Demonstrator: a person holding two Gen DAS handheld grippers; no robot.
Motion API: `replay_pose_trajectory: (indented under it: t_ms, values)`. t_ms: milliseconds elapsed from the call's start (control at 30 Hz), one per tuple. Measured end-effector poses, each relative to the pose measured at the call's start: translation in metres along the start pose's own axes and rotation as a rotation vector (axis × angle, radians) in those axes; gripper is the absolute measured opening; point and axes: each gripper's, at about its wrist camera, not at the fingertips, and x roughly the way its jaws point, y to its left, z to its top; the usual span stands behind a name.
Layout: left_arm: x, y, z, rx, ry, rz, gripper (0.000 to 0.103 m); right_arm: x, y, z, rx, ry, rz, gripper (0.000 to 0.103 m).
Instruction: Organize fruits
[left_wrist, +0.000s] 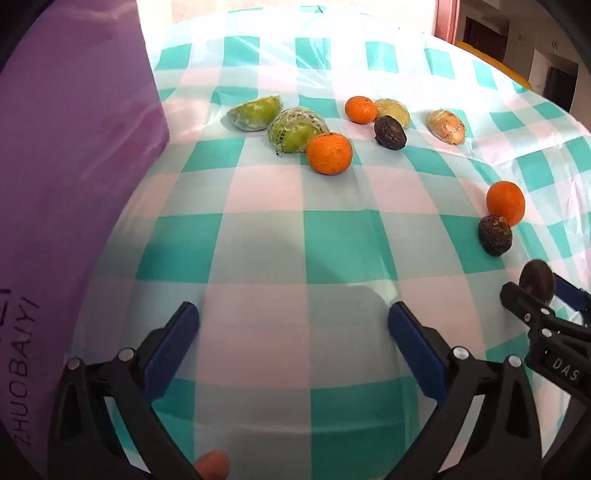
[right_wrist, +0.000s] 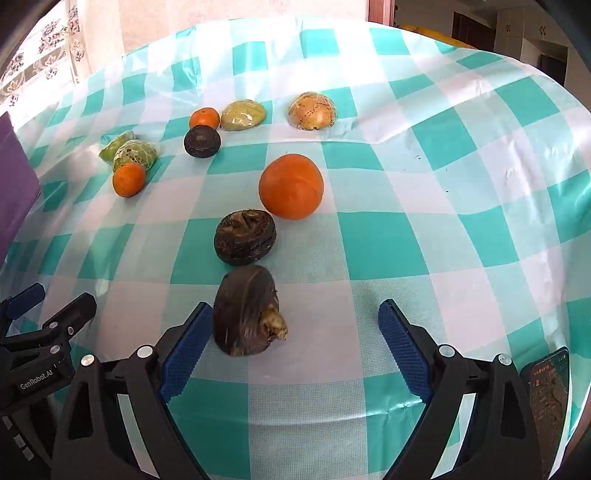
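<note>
In the right wrist view my right gripper (right_wrist: 295, 317) stands open over the checked tablecloth (right_wrist: 424, 240). A dark brown fruit (right_wrist: 245, 310) lies between its fingers, close against the left pad (right_wrist: 184, 350) and well apart from the right one. Just beyond lie a second dark fruit (right_wrist: 245, 238) and a big orange (right_wrist: 291, 186). My left gripper (left_wrist: 293, 317) is open with only cloth between its fingers. Farther off lie an orange (left_wrist: 328, 153), two wrapped green fruits (left_wrist: 295, 129), another orange (left_wrist: 361, 109), a third dark fruit (left_wrist: 390, 132) and two wrapped yellowish fruits (left_wrist: 446, 126).
A purple bag (left_wrist: 74, 184) with printed letters stands along the left side of the table. A phone (right_wrist: 548, 395) lies by the table's near right edge. A fingertip of the person (left_wrist: 212, 465) shows under the left gripper. The cloth has a raised crease at the right.
</note>
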Motion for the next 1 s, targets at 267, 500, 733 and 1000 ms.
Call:
replay_pose_trajectory:
  t_ms: [267, 500, 733, 1000]
  values:
    - [0.004, -0.012, 0.002, 0.039, 0.002, 0.022, 0.102, 0.003, -0.006, 0.001, -0.004, 0.02, 0.001, 0.088]
    - [0.0, -0.01, -0.002, 0.038, -0.008, 0.019, 0.102, 0.002, 0.001, 0.0, -0.018, 0.007, -0.018, 0.088]
    - [0.0, -0.01, -0.002, 0.037, -0.006, 0.02, 0.102, 0.002, 0.001, 0.0, -0.017, 0.009, -0.016, 0.088]
    - [0.0, -0.009, -0.001, 0.039, -0.005, 0.018, 0.102, 0.002, 0.002, 0.0, -0.015, 0.01, -0.017, 0.088]
